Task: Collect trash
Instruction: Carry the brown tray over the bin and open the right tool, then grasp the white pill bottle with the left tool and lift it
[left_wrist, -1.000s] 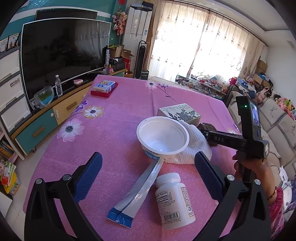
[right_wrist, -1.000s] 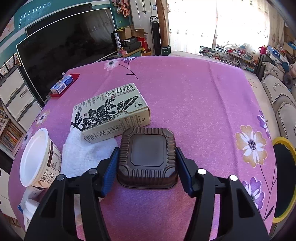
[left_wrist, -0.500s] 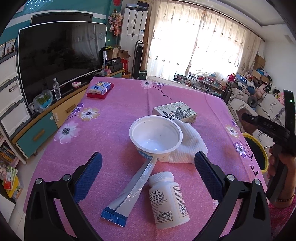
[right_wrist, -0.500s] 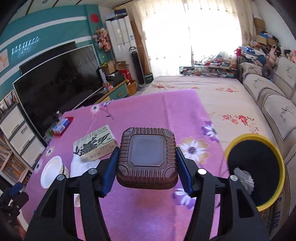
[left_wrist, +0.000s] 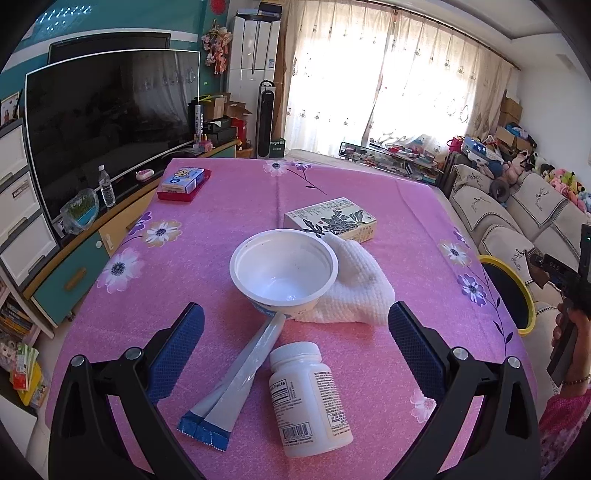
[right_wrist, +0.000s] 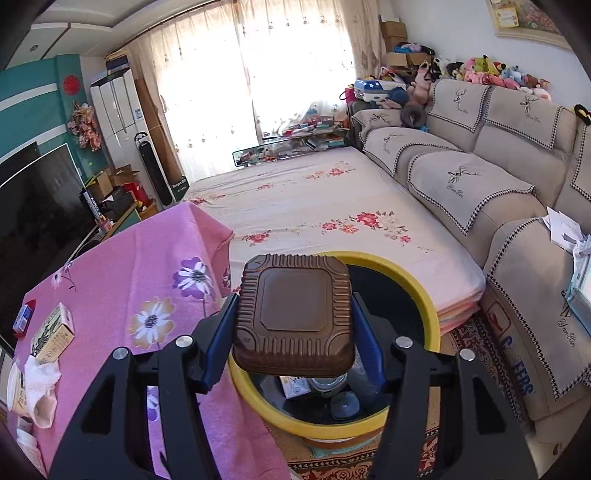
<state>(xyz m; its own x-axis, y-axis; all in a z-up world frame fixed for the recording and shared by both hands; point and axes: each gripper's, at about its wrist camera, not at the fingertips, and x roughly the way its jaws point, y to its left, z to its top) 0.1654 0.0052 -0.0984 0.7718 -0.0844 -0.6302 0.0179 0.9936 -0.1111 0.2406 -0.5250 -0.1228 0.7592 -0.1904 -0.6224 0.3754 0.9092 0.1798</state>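
Right tongs (right_wrist: 293, 332) are clenched on the brown ribbed tray (right_wrist: 293, 314), blue pads pressed to its two sides, and vs. a sec ago the change is big: back then the tray sat on the pink desk (right_wrist: 122, 280) next to the floral carton (right_wrist: 51, 332); half a sec ago it was lifted w/ the bin off at 4 o'clock; now it hangs right over the mouth of the yellow-rimmed bin (right_wrist: 424, 295), which stands on the floor just off the desk edge. Dark liner and some earlier trash show inside, below the tray. So the carry is basically done, and the step in hand looks like the drop; releasing here should land it inside, though the tray sits toward the bin's 10 o'clock rim, so a slight nudge toward center would be safer. Left tongs (left_wrist: 295, 354) are released, spread wide and empty, hovering low over the desk. Their view has barely shifted; the white cup (left_wrist: 283, 271), cloth (left_wrist: 358, 291), flattened tube (left_wrist: 236, 380) and pill bottle (left_wrist: 310, 395) lie where they were, so plenty is left to collect. Bin shows at 3 o'clock in that view.
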